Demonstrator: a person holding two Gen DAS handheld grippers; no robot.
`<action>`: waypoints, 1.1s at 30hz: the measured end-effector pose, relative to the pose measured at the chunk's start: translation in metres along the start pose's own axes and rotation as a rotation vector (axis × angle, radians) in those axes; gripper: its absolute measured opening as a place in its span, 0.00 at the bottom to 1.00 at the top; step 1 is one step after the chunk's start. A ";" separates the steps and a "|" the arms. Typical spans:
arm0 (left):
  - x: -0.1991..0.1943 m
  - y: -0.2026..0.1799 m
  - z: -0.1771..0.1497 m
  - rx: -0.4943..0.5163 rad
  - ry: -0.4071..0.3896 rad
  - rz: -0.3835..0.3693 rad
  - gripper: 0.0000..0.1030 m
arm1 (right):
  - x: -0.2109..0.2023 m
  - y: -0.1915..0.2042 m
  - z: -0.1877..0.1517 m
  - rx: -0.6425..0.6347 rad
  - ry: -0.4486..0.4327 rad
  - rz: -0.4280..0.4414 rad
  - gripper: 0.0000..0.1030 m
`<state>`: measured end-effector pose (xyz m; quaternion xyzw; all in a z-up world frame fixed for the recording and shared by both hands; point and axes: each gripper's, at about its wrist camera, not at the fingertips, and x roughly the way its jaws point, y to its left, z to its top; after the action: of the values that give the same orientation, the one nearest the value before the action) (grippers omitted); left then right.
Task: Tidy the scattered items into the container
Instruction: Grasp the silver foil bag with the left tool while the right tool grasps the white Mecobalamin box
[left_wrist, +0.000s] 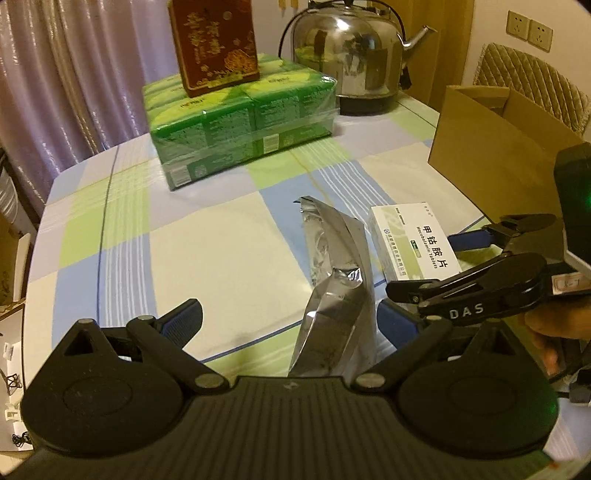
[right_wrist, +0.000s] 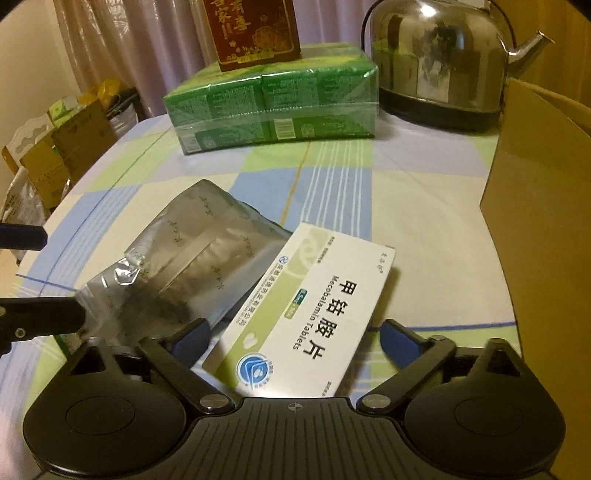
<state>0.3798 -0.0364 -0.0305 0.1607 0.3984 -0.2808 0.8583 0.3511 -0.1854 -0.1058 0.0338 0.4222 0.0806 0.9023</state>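
Both grippers wide: left gripper (left_wrist: 291, 325) straddles foil pouch (left_wrist: 332, 280), right gripper (right_wrist: 295, 336) straddles pill box (right_wrist: 306, 314). Carton (left_wrist: 491, 136) nr right edge of table (left_wrist: 207, 236).

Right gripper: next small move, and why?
Probably close the right gripper on the white tablet box. Its open fingers already sit either side of the box's near end, the box lies flat on the tablecloth, and the cardboard box stands open just to the right.
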 end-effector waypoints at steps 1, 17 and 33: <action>0.002 -0.001 0.002 0.002 0.004 -0.002 0.95 | 0.000 0.000 0.000 -0.009 -0.002 -0.003 0.83; 0.073 -0.024 0.043 0.080 0.191 -0.125 0.81 | -0.040 -0.019 -0.038 -0.016 -0.026 -0.034 0.73; 0.073 -0.045 0.028 0.211 0.291 -0.164 0.33 | -0.043 -0.019 -0.036 -0.025 0.041 0.005 0.70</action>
<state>0.4073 -0.1112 -0.0719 0.2557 0.4986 -0.3639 0.7441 0.2982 -0.2115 -0.0989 0.0219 0.4396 0.0888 0.8935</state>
